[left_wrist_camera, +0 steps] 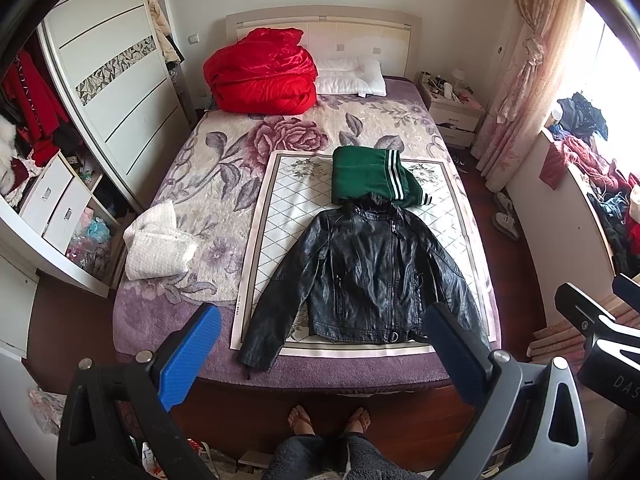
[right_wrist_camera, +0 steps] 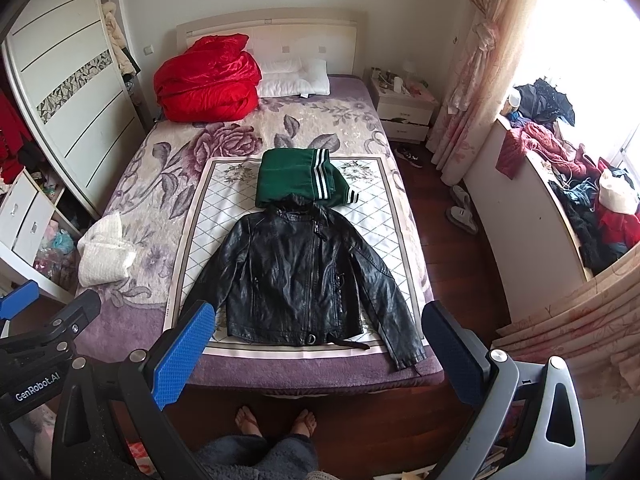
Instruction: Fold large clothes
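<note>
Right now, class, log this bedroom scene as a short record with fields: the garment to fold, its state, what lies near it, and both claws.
garment to fold: black leather jacket
state: spread flat, front up, zipped, sleeves angled outward
surface: patterned mat on the bed
behind the collar: folded green garment with white stripes
beside the mat: white knit garment
head of bed: red quilt, white pillow
left claw: open, empty, above the bed's foot
right claw: open, empty
</note>
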